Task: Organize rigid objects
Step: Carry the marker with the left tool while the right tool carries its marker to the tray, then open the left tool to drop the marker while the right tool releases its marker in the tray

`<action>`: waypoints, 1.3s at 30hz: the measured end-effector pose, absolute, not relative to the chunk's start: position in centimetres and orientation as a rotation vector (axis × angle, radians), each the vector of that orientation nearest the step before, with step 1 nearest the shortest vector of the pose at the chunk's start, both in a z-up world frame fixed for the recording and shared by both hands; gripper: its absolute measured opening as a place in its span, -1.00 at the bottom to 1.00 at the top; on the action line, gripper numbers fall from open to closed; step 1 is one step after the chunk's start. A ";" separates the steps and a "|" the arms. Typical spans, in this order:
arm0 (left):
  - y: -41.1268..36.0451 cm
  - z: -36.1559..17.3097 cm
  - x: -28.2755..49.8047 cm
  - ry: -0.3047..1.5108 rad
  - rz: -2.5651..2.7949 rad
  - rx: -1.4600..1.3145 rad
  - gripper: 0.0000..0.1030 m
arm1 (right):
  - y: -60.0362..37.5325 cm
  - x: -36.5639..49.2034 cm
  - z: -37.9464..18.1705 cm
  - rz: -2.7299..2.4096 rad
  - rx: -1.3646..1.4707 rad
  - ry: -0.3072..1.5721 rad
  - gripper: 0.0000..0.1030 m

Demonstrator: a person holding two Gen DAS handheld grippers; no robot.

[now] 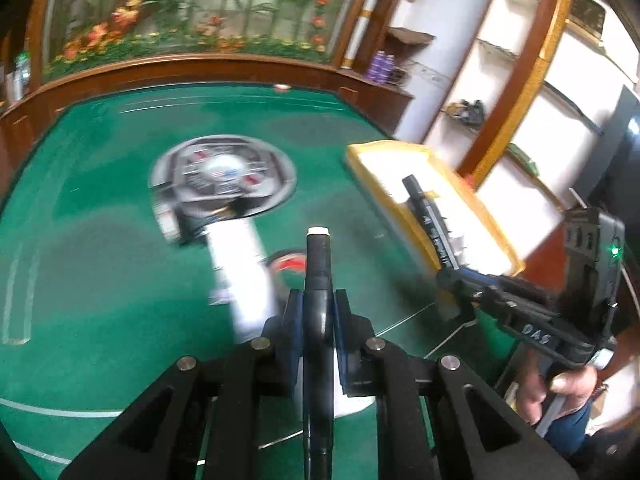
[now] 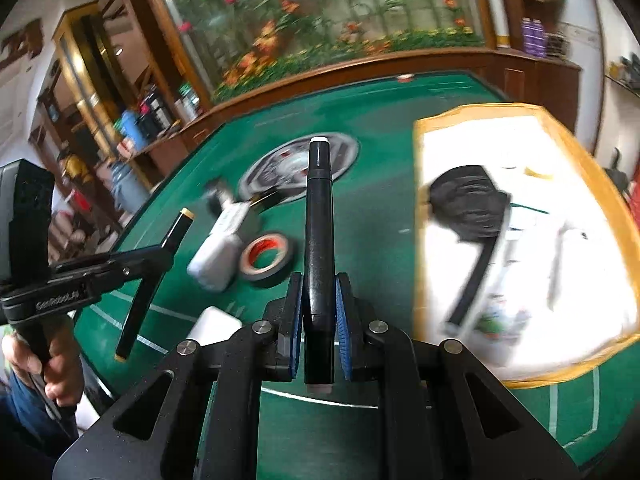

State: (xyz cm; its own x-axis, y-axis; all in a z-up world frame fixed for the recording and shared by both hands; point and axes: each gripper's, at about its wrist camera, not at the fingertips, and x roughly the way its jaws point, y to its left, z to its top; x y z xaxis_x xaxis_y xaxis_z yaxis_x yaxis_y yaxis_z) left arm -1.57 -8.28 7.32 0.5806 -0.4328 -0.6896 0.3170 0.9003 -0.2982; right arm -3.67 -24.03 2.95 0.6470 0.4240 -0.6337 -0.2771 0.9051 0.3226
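L claw [image 1: 318, 312] gripping black pen [image 1: 318, 264] | R claw [image 2: 319, 308] gripping black marker [image 2: 319, 216] | green felt table [image 2: 372, 220]

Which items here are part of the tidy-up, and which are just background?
Job:
- black pen in left gripper
- black marker in right gripper
- yellow tray
- tape roll
- white bottle

Lying about:
- purple bottles
- shelf clutter

Two black markers [image 1: 318, 264] [image 2: 319, 216] clamped upright-ish; tape roll [image 2: 266, 258], white bottle [image 2: 218, 256] on green table [image 2: 360, 216].
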 end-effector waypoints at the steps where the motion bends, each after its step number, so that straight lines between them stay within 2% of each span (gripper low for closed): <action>1: -9.6 7.5 -1.1 0.845 -0.468 -0.154 -0.73 | -25.1 -3.6 3.0 0.377 0.219 0.765 -0.72; 8: -18.0 7.8 2.4 0.858 -0.620 -0.190 -0.73 | -31.0 -2.8 3.7 0.199 0.263 0.725 -0.72; 15: -24.2 5.8 5.7 0.924 -0.657 -0.178 -0.73 | -35.7 -1.7 2.7 0.020 0.254 0.750 -0.72; 31: -26.9 4.6 7.0 0.933 -0.629 -0.165 -0.69 | -37.0 -0.6 1.7 0.011 0.244 0.783 -0.71; 39: -26.4 4.8 6.5 0.959 -0.638 -0.174 -0.65 | -37.2 -1.8 2.5 -0.015 0.251 0.754 -0.44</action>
State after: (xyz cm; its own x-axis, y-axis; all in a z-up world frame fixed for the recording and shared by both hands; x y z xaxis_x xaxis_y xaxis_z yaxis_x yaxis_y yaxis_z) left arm 6.53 -26.43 4.77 0.4083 -0.5774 -0.7071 0.4282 0.8052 -0.4102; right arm -1.85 -37.16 2.50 0.7305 0.0764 -0.6786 0.1032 0.9700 0.2203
